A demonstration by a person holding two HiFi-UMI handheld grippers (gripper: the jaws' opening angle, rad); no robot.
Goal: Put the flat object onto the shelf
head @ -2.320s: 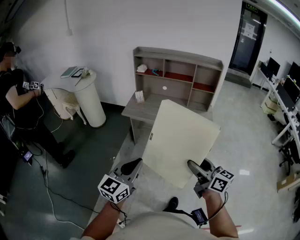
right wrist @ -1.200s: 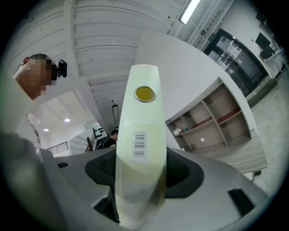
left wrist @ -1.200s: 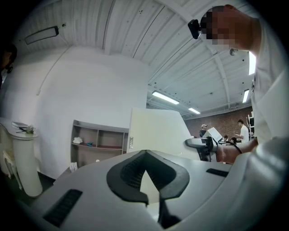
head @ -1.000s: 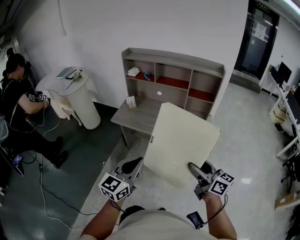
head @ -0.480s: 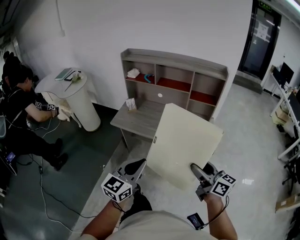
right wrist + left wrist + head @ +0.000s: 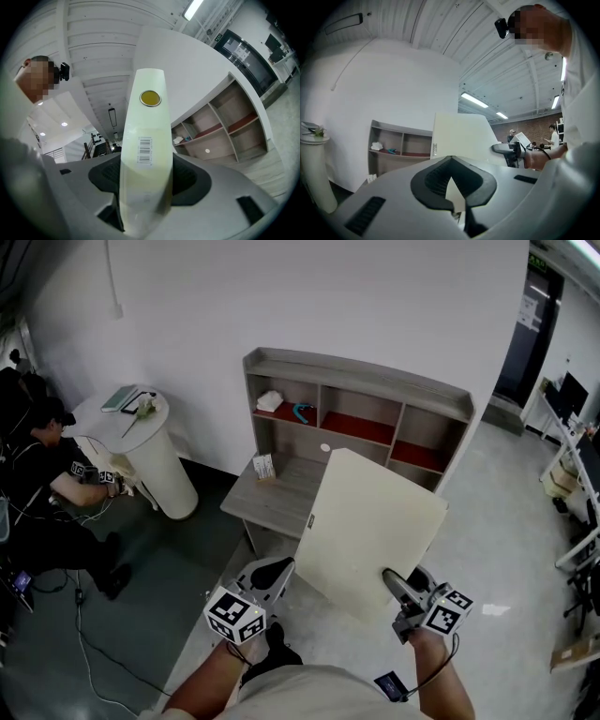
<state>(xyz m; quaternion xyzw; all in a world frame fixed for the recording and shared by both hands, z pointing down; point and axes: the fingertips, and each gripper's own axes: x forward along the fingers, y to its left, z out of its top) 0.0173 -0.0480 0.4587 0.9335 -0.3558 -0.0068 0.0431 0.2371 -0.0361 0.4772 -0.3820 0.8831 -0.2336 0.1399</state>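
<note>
- Stepped closer to shelf [image 6: 356,399] since 2.3 s ago, same hold on flat board [image 6: 370,526]. Look?
- Cream, thin, rectangular. Tilted up, held in air just short of desk top [image 6: 272,488]. Clamped at lower left edge by left gripper [image 6: 265,575], at lower right edge by right gripper [image 6: 398,585].
- Around?
- 3 upper cubbies [image 6: 352,418], small items in left 1. Pedestal [image 6: 155,456] and seated person [image 6: 37,474] off left. Blocks part of desk in head view.
- View differences?
- Right gripper view only: barcode label [image 6: 145,150] and yellow dot [image 6: 150,98] on board edge. Left gripper view only: distant people [image 6: 553,135].
</note>
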